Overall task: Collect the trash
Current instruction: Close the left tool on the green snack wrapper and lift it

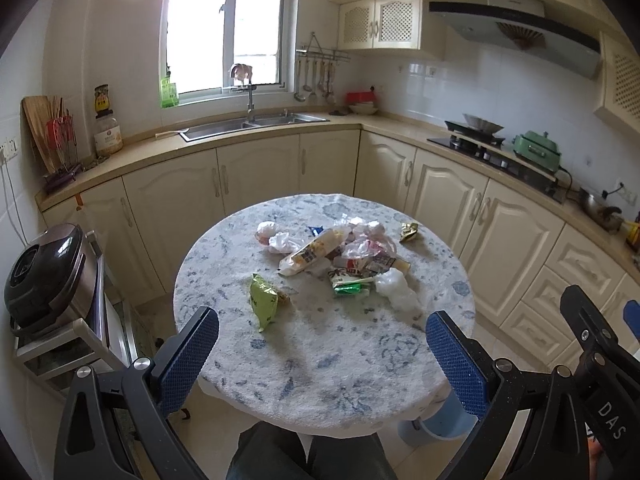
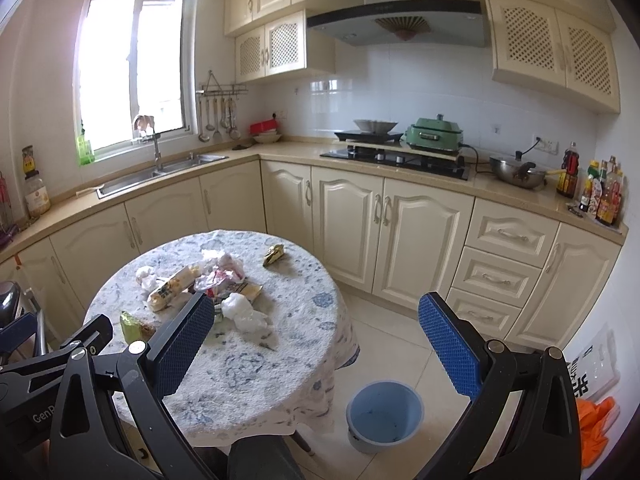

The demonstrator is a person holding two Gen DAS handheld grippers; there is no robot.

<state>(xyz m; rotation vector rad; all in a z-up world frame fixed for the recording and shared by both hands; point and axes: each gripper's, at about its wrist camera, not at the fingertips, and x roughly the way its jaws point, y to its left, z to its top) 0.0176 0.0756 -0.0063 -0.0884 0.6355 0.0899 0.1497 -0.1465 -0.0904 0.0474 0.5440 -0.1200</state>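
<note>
A home kitchen: cream cabinets (image 2: 420, 236), a sink (image 1: 256, 124) under the window at 12 o'clock, a stove (image 2: 396, 158) beneath a range hood (image 2: 400, 20).

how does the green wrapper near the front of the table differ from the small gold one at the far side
The green wrapper is larger and lime green; the gold wrapper is smaller and gold.
The green wrapper lies nearest the grippers, left of the pile; the gold wrapper lies beyond the pile, to its right.
Both lie apart from the pile on the table.

Sink (image 1: 256, 123): I see it under the window (image 1: 224, 28).
Stove (image 2: 394, 158): along the right counter, beside my green cooker (image 2: 434, 134).
Bottles (image 2: 600, 192): clustered at the counter's right end.
Ladles (image 2: 218, 118): hanging from a rail.
</note>
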